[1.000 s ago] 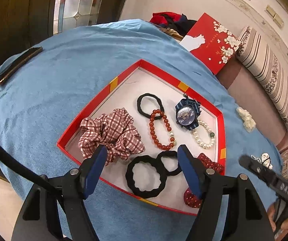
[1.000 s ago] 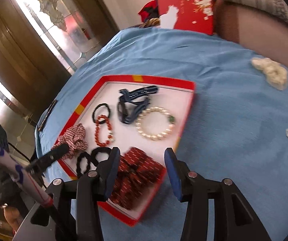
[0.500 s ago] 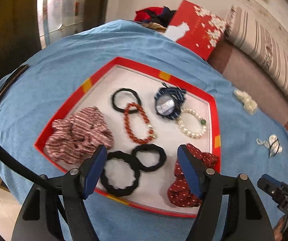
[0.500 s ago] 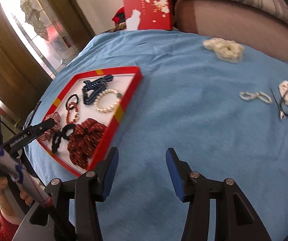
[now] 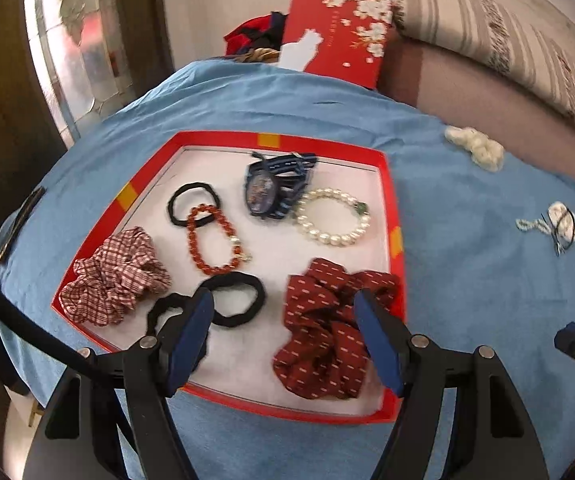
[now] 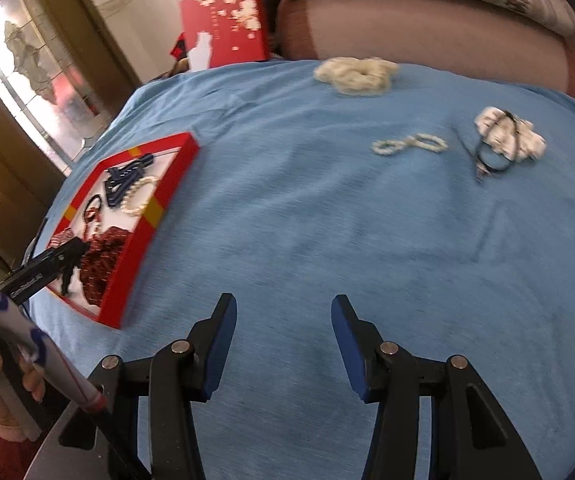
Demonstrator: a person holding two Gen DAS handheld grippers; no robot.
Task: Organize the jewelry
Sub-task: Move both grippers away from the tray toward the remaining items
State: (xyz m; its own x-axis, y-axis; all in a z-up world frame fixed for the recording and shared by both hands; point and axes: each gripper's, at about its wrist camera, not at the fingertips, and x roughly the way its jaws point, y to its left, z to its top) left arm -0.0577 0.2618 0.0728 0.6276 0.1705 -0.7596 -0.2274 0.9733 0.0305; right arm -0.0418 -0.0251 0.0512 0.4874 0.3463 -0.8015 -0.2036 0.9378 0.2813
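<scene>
Your left wrist view looks down close over the red tray (image 5: 393, 216), its near edge just past the fingers. Your right wrist view sits further right, facing across the blue cloth (image 6: 327, 220) toward the sofa. Both share tray, cloth, white scrunchie (image 6: 353, 74).

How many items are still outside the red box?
3, all on the blue cloth: cream scrunchie farthest back, small pearl bracelet mid-right, white hair tie with black band beside it. More may lie outside both views.
</scene>
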